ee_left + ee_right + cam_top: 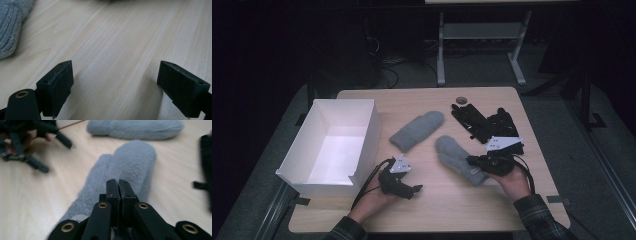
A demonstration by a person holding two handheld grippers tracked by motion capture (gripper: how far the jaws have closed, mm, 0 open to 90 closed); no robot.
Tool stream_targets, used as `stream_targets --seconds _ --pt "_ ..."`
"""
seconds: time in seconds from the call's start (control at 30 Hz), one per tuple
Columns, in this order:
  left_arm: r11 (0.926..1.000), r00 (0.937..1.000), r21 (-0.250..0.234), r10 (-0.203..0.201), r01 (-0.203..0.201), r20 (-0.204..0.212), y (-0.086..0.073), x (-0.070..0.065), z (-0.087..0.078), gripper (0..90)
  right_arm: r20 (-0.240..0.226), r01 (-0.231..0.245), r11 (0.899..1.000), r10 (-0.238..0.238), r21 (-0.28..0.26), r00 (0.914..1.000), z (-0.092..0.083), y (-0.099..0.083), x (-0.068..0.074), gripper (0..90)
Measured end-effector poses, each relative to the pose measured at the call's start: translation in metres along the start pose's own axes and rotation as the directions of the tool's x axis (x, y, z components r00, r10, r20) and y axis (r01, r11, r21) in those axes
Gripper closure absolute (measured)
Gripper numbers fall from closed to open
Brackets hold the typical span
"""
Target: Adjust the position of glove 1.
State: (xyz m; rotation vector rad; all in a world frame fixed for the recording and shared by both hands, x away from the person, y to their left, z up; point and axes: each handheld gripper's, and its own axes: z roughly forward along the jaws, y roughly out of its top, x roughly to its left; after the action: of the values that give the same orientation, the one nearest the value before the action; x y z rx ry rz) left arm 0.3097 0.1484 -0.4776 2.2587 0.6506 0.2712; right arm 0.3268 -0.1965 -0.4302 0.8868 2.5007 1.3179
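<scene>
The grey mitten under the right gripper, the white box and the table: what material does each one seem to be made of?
The grey mitten looks like soft fleece or brushed wool, with a fuzzy nap and a ribbed cuff. The white box seems to be thin matte cardboard, with flat folded walls. The table shows pale wood grain, perhaps laminate, with a smooth satin finish.

Two grey mittens lie on one wooden desk (427,210): one mitten (418,131) near the middle, the other mitten (458,159) to its right. Two black gloves sit at the far right, one glove (469,118) beside the other glove (506,126). One white box (332,145) stands open at the left edge. One small dark round object (460,99), too small to identify, rests near the far edge. Two hand-held grippers are in use: the left hand-held gripper (411,191) and the right hand-held gripper (474,161).
</scene>
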Motion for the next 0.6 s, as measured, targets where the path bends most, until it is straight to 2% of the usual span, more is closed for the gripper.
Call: stream_targets --seconds 0.17,0.2,0.23,0.3,0.33,0.43,0.53,0.6 --pt "1.0 1.0 -0.001 0.004 -0.004 -0.001 0.0 0.0 0.0 12.9 -0.025 -0.005 0.999 0.006 0.04 0.9997 0.003 -0.01 0.016 87.9" --pt "1.0 1.0 0.002 0.005 -0.005 -0.001 0.0 0.0 0.0 12.9 -0.037 -0.006 0.998 0.009 0.065 0.9993 0.006 -0.014 0.022 84.7" --pt "1.0 1.0 0.002 0.005 -0.005 -0.001 0.0 0.0 0.0 12.9 -0.037 -0.006 0.998 0.009 0.065 0.9993 0.006 -0.014 0.022 84.7" --pt "1.0 1.0 0.003 0.004 -0.004 -0.001 0.0 0.0 0.0 12.9 -0.034 0.017 0.996 -0.014 0.083 0.9993 0.008 -0.016 0.026 75.9" --pt "1.0 1.0 0.003 0.006 -0.006 -0.003 0.0 0.0 0.0 12.9 -0.03 0.009 0.997 -0.007 0.074 0.9995 0.006 -0.015 0.027 69.6" --pt "1.0 1.0 0.003 0.001 -0.001 -0.001 0.0 0.0 0.0 12.9 -0.024 -0.011 1.0 0.012 0.024 0.9996 -0.005 -0.013 0.025 66.4" --pt "1.0 1.0 0.003 0.001 -0.001 -0.001 0.0 0.0 0.0 12.9 0.02 -0.043 0.999 0.043 0.025 0.9989 -0.015 -0.017 0.014 72.6" --pt "1.0 1.0 0.003 0.0 0.0 -0.002 0.0 0.0 0.0 12.9 0.034 -0.068 0.997 0.067 0.039 0.9972 -0.021 -0.023 0.006 83.2"
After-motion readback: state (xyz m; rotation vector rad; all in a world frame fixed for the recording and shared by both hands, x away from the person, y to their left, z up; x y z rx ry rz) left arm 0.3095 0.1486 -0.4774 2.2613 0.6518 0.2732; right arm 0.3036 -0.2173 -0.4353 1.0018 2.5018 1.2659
